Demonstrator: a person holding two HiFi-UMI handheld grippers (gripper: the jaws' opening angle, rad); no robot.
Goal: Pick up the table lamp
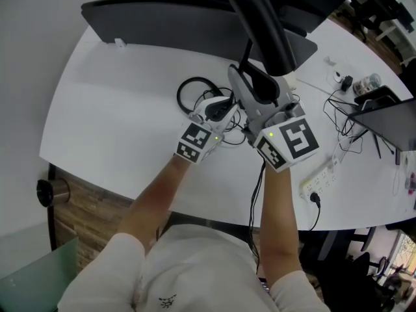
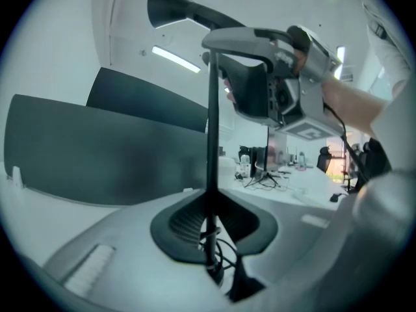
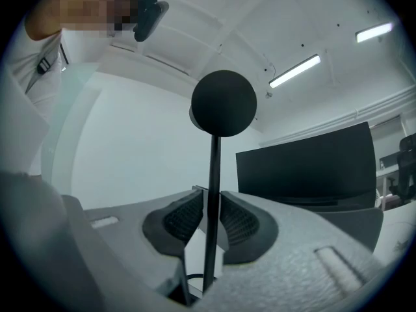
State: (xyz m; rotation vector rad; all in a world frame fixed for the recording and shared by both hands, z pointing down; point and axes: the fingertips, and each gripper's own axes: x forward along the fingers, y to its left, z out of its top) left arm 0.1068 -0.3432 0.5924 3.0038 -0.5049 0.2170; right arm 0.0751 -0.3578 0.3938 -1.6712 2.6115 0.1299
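The table lamp (image 1: 263, 25) has a smooth black arm with a soft sheen, while its thin stem (image 3: 213, 174) and ball look matt black. The right gripper (image 3: 209, 203) is grey plastic with a grainy surface. Its pads (image 3: 182, 221) are black and finely ribbed, like those on the left gripper (image 2: 212, 220). The table (image 1: 117, 109) is smooth matt white, the floor (image 1: 84, 207) is wood plank, and the shirt (image 1: 195, 265) is white cloth.

The black table lamp (image 3: 214, 174) stands upright, thin stem pinched between jaws, rounded head on top.
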